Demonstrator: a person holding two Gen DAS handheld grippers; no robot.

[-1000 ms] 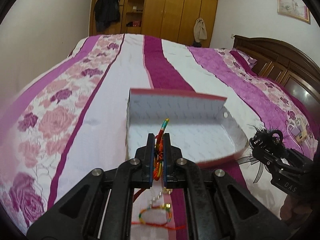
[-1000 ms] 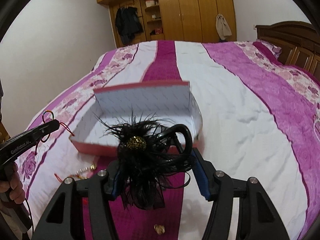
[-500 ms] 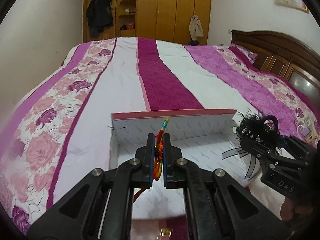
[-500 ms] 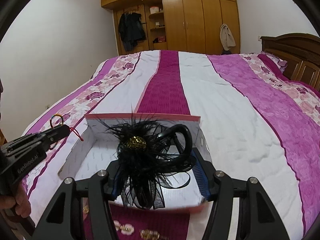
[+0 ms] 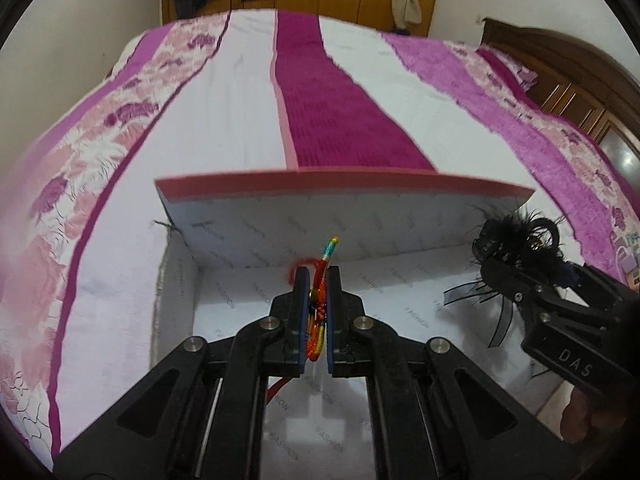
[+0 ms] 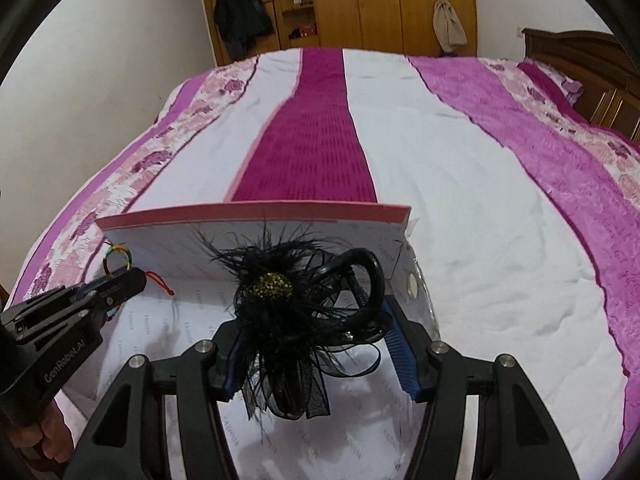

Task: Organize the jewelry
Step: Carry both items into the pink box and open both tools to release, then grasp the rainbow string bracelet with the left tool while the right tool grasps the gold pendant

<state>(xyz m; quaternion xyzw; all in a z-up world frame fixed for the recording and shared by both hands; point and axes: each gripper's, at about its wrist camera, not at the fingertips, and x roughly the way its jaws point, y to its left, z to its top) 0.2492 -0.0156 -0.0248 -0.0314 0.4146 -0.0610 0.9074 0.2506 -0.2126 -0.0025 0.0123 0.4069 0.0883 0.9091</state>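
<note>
A matt cardboard box [image 5: 360,208], lined with printed white paper, is set on a quilted cloth bedspread [image 6: 460,184]. Feathers and sheer black ribbon are seen on the hairpiece [image 6: 280,304]; glossy wood on the wardrobe [image 6: 380,0].

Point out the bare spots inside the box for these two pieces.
The box floor is bare throughout: widest between the left wall and the left tongs holding the braided bracelet. Tighter by the right wall, under the feather hair clip.

"FASHION" on box lining [image 5: 400,264], "DAS" on right hand-held gripper [image 5: 520,264], "GenRobot.AI" on left hand-held gripper [image 6: 120,280]

One box [image 5: 248,236], one bracelet [image 5: 320,300], one feathered hair clip [image 6: 280,300], two tools [image 5: 316,320]
</note>
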